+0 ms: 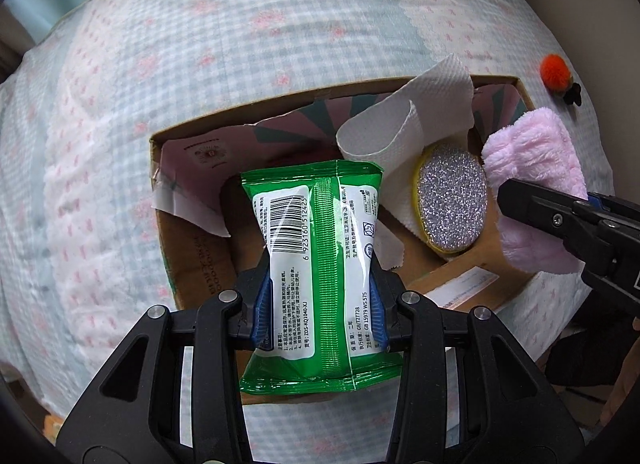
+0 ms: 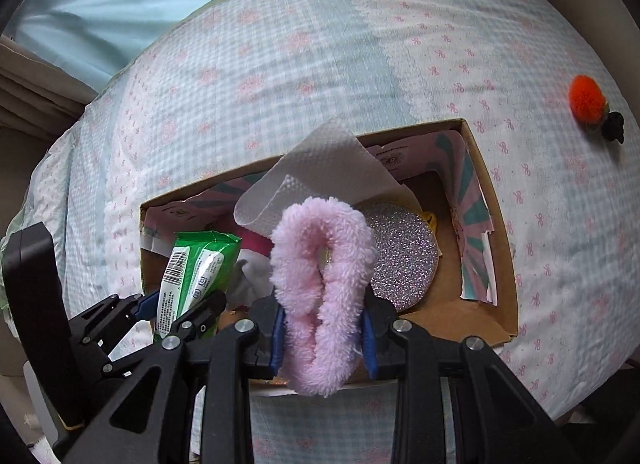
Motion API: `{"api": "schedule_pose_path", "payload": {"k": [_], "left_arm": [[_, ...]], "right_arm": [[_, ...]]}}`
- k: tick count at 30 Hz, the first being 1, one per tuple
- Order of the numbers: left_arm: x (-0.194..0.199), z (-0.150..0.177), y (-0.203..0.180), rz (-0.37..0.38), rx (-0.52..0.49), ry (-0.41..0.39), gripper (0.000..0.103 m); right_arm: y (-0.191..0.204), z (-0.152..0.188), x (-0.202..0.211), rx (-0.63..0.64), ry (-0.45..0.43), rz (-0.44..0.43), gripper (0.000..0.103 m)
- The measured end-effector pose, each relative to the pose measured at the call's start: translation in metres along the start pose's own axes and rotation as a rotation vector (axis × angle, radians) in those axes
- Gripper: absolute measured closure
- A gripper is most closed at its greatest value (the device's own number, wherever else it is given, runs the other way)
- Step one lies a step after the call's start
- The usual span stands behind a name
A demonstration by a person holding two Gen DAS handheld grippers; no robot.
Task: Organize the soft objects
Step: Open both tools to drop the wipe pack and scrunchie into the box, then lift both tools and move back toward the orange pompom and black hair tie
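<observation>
Now wipes pack [image 1: 320, 248] between left gripper [image 1: 320, 300] pads

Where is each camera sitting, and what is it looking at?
Left wrist: on the left tool, looking down at the green wipes pack it grips over the cardboard box; the right tool shows at right.
Right wrist: on the right tool, looking down at the pink fluffy cloth it grips; the left tool shows at left.
Both share the box, glitter sponge, paper towel and orange pompom.
</observation>
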State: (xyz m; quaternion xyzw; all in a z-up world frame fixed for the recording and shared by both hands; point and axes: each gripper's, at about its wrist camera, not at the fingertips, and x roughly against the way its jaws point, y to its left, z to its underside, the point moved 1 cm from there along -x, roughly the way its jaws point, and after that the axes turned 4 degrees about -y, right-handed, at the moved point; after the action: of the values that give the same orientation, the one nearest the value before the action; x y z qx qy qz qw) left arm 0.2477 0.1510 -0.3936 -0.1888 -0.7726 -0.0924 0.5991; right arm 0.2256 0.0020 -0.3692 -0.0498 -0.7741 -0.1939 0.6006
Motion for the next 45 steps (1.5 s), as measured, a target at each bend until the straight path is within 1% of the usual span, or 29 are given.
{"api": "schedule_pose_path", "payload": {"k": [2, 5, 6, 7, 8, 9, 10, 11, 12, 13, 15, 16, 20, 23, 31, 33, 37, 42, 45], "left_arm": [[-0.004, -0.002, 0.002, 0.009, -0.003, 0.005, 0.067], [-0.005, -0.006, -0.010, -0.011, -0.082, -0.002, 0.067], [-0.007, -0.008, -0.011, 0.000, -0.082, 0.006, 0.067], [-0.010, -0.008, -0.010, 0.011, -0.072, 0.012, 0.066], [-0.011, -0.007, -0.010, 0.016, -0.070, 0.014, 0.059], [-0.011, -0.006, -0.011, 0.021, -0.076, 0.011, 0.052], [-0.010, -0.006, -0.013, 0.024, -0.087, 0.002, 0.021], [-0.008, -0.006, -0.014, 0.022, -0.102, -0.005, 0.001], [-0.007, -0.006, -0.016, 0.013, -0.115, -0.006, 0.000], [-0.006, -0.005, -0.018, 0.008, -0.126, -0.010, 0.000], [0.000, -0.004, -0.019, 0.037, -0.129, -0.031, 0.000], [0.000, -0.003, -0.019, 0.046, -0.125, -0.028, 0.000], [0.000, 0.002, -0.018, 0.041, -0.109, -0.005, 0.000], [0.001, 0.006, -0.017, 0.032, -0.091, -0.001, 0.000], [0.022, 0.005, -0.015, 0.011, -0.065, -0.034, 0.000], [0.030, 0.006, -0.015, -0.022, -0.068, -0.044, 0.000], [0.058, 0.011, -0.011, -0.039, -0.035, -0.078, 0.000], [0.109, 0.024, -0.003, -0.075, 0.027, -0.148, 0.000], [0.144, 0.032, 0.002, -0.107, 0.063, -0.202, 0.000]], "right_arm": [[0.001, -0.002, -0.005, 0.004, 0.013, -0.004, 0.075], [-0.001, -0.005, -0.010, -0.006, 0.025, -0.014, 0.075], [-0.003, -0.006, -0.010, -0.012, 0.025, -0.015, 0.075], [-0.005, -0.007, -0.010, -0.020, 0.024, -0.024, 0.075], [-0.006, -0.009, -0.010, -0.031, 0.022, -0.034, 0.073], [-0.008, -0.010, -0.010, -0.039, 0.019, -0.041, 0.061], [-0.009, -0.012, -0.011, -0.043, 0.014, -0.043, 0.052], [-0.011, -0.013, -0.011, -0.049, 0.002, -0.035, 0.032], [-0.013, -0.014, -0.010, -0.057, -0.013, -0.025, 0.009], [-0.016, -0.014, -0.009, -0.066, -0.025, -0.017, 0.002], [-0.021, -0.014, -0.006, -0.078, -0.043, -0.004, 0.000], [-0.023, -0.013, -0.005, -0.078, -0.043, 0.007, 0.000], [-0.031, -0.009, -0.003, -0.087, -0.037, 0.011, 0.000], [-0.032, -0.005, 0.001, -0.085, -0.045, 0.016, 0.000], [-0.026, -0.003, 0.024, -0.062, -0.079, 0.012, 0.000], [-0.021, -0.003, 0.036, -0.042, -0.098, 0.004, 0.000], [-0.004, -0.002, 0.072, 0.032, -0.149, 0.007, 0.000], [0.021, 0.004, 0.132, 0.164, -0.247, 0.031, 0.000], [0.032, 0.009, 0.169, 0.218, -0.317, 0.051, 0.000]]}}
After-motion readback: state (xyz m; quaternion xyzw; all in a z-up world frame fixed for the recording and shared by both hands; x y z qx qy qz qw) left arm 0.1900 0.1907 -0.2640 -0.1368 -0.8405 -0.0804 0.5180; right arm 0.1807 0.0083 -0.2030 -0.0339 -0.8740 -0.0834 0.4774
